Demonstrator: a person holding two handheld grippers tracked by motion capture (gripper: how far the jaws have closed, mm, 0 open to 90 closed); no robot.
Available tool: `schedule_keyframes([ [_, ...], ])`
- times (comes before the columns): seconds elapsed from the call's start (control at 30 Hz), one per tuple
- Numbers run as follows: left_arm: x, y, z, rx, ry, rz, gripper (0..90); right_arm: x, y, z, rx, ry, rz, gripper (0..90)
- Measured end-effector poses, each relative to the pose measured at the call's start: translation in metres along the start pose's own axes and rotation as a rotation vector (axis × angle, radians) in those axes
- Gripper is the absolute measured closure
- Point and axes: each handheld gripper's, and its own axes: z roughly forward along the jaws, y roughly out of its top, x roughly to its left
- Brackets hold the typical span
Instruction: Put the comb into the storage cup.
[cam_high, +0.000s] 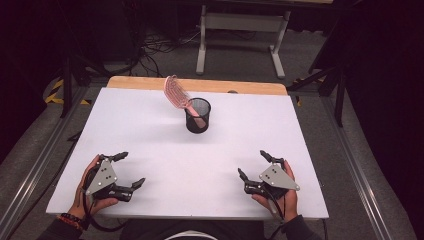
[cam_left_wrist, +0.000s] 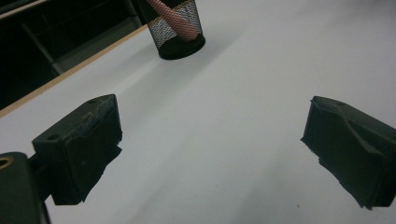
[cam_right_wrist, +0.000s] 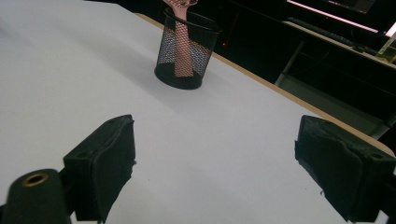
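Now | mesh cup (cam_high: 198, 116): pink hairbrush (cam_high: 177, 93) inside, leaning | both grippers wide, empty

White tabletop (cam_high: 150, 135) with a bare wooden strip (cam_high: 197, 85) along its 12 o'clock edge. Grey floor (cam_high: 240, 55) beyond, carrying a light-grey table frame (cam_high: 242, 30) at 12 o'clock and tangled cables (cam_high: 155, 47) at 11 o'clock. Surroundings dark.
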Motion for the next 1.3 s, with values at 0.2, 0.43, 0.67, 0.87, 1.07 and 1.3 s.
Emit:
schedule_keyframes([
  [0.2,-0.0005,-0.0032,-0.0014,0.004,0.001,-0.016,5.0,0.0,-0.0005,0.0007,0.0,0.005,-0.004,12.6],
  [0.43,-0.0007,-0.0032,-0.002,0.006,0.006,-0.021,4.9,-0.0011,-0.0001,-0.0008,-0.009,0.005,-0.004,12.6],
  [0.67,-0.0005,-0.0031,-0.0022,0.001,-0.009,-0.011,4.9,0.0006,0.0006,-0.0017,-0.004,0.001,-0.015,12.6],
  [0.87,0.0004,-0.0034,-0.0046,-0.009,-0.013,-0.021,4.9,0.0042,0.0029,-0.0014,-0.004,0.002,-0.023,12.7],
  [1.07,0.0005,-0.004,-0.003,-0.006,-0.016,-0.022,4.9,0.003,0.002,-0.0003,-0.002,0.001,-0.022,12.7],
  [1.3,-0.0001,-0.0035,-0.0016,0.003,-0.023,-0.021,4.9,0.0026,0.0021,-0.0008,-0.004,-0.001,-0.019,12.6],
])
